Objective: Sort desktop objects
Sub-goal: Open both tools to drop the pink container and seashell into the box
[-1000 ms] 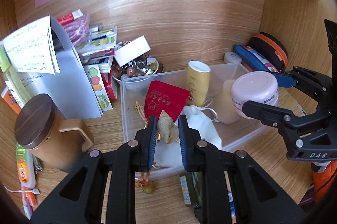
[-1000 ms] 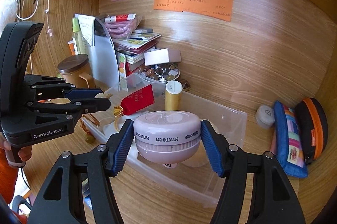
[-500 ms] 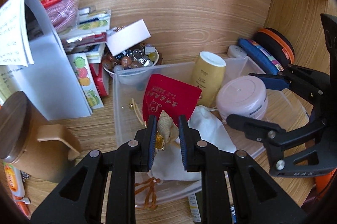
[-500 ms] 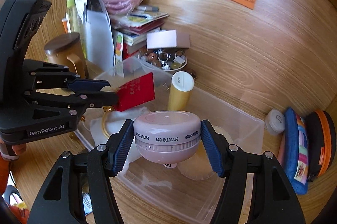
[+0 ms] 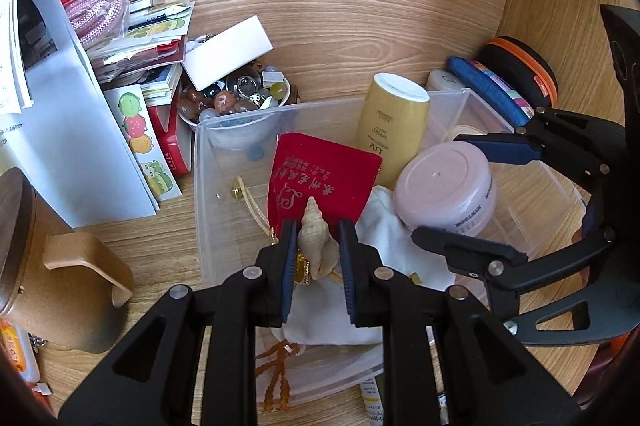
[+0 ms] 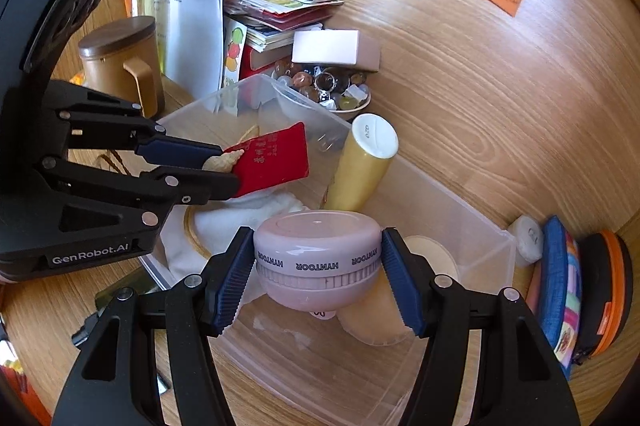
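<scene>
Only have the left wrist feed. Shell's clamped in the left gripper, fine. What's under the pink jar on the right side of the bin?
Observer: A beige round container lies in the clear bin below the pink jar.
Operator: Jar gripped squarely?
Observer: Yes, the right gripper has a blue pad on each side of the jar, at the HYNTOOR band.
Operator: Jar resting on anything?
Observer: It looks held clear of the bin floor, over that container.
Operator: Left gripper from that side?
Observer: The shell pokes out past its fingertips, in front of the red pouch.
</scene>
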The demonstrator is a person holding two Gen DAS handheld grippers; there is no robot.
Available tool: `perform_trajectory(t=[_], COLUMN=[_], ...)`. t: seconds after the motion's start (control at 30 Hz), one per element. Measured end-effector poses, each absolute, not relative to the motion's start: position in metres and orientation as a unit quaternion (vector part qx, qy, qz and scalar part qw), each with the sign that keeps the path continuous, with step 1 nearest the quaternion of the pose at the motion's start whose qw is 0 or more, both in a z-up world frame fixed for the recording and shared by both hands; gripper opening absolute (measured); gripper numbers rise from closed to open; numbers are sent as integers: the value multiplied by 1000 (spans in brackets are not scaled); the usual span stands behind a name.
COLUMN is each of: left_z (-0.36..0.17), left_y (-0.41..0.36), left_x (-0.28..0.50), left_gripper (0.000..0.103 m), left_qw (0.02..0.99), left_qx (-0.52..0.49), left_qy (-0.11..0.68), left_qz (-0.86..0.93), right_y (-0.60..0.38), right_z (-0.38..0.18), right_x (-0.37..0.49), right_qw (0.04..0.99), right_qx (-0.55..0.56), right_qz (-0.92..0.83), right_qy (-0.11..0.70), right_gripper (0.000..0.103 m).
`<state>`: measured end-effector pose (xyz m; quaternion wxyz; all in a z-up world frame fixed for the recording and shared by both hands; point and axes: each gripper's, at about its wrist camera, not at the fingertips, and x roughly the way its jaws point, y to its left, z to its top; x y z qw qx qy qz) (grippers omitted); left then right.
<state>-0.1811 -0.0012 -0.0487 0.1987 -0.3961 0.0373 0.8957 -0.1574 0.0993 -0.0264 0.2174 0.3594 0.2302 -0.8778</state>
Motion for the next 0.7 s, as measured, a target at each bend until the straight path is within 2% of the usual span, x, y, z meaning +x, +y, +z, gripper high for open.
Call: perform_trajectory(t=[0.07,0.2,0.37,0.57,0.7], left_z=[-49,-52,-51,-47,-44], left_y=[1,9,7,5,3], left_x=[-180,-175,-175,-172,-171], left_gripper=[21,31,31,40,41], left_qw=[196,192,193,191,193], left_qx=[-394,-387,-386,-377,-370], left_qy=[43,67,63,62,58], left_qz=[897,899,900,904,907], right_y=[99,98,97,94,90], right_z=[-26,-26,-25,-22,-22], right_x=[-157,-154,-153,-149,-147], right_qw=[218,216,212,206,201], right_qx=[360,360,359,350,346], right_qz=[-877,-876,-875,-874,-872], right_qy=[231,238,247,268,281], right_gripper=[60,60,60,62,62])
